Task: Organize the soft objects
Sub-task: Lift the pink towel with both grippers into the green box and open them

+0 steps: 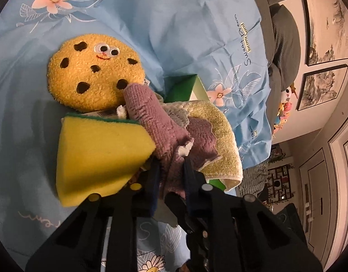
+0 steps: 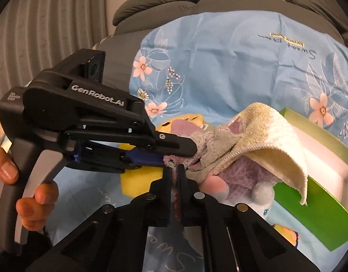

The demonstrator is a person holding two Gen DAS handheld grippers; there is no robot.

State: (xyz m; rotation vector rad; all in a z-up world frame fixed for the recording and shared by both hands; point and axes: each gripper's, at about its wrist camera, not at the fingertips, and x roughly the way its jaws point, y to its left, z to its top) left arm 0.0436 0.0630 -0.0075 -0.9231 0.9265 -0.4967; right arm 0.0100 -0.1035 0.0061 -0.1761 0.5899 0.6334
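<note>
Left wrist view: left gripper (image 1: pixel 171 165) has its jaws nearly together, pinching a fold of the purple knitted cloth (image 1: pixel 155 122) between the dark fingers. The cloth lies bunched on the blue floral sheet (image 1: pixel 174 22), overlapping a cream-yellow towel (image 1: pixel 219 131) to its right. A yellow sponge (image 1: pixel 101 156) with a green scrub edge sits just left of the fingers, touching the cloth. Behind it lies the cookie plush (image 1: pixel 94 72) (googly eyes, dark chips). A green box (image 1: pixel 185 86) shows partly behind the towel.

Right wrist view: right gripper (image 2: pixel 174 170) is fully closed, fingers pressed on a frayed edge of the same purple cloth (image 2: pixel 242 170). The left gripper (image 2: pixel 180 149) enters from the left, held by a hand (image 2: pixel 26 192) on its trigger, its tip clamped on the cloth just above. The towel (image 2: pixel 264 131) drapes over the bundle and the box's (image 2: pixel 310 192) rim. A pale plush toy (image 2: pixel 262 197) lies beneath (identity unclear).
</note>
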